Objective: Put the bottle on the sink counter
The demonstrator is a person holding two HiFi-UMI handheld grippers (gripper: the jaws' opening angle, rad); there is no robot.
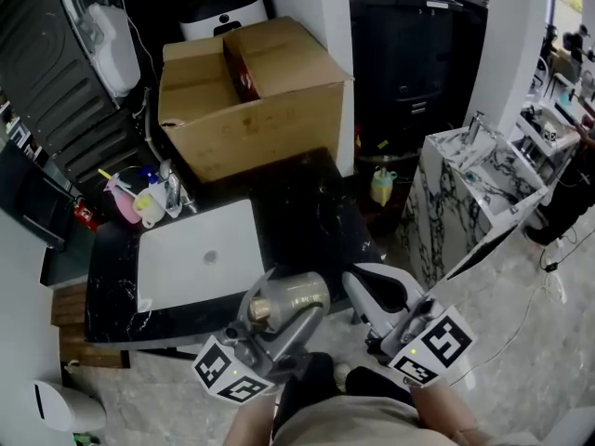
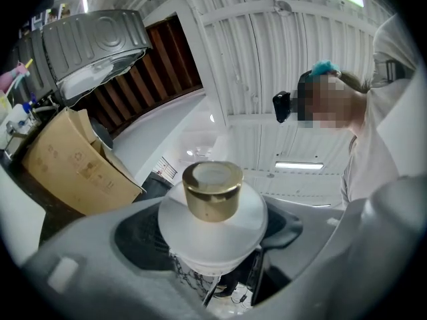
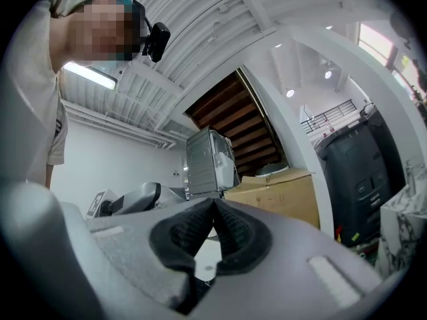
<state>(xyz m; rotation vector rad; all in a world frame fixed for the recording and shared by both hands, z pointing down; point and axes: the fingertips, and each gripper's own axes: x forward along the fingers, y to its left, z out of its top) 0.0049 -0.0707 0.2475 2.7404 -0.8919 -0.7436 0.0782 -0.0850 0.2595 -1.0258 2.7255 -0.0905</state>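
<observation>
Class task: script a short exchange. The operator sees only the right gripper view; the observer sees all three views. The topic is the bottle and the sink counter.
Operator: Is the bottle held yet?
Observer: Yes. The left tool is shut on the gold-capped bottle.
Operator: Where is the sink from there?
Observer: In the head view, the white sink sits in the dark counter, ahead of the bottle.
</observation>
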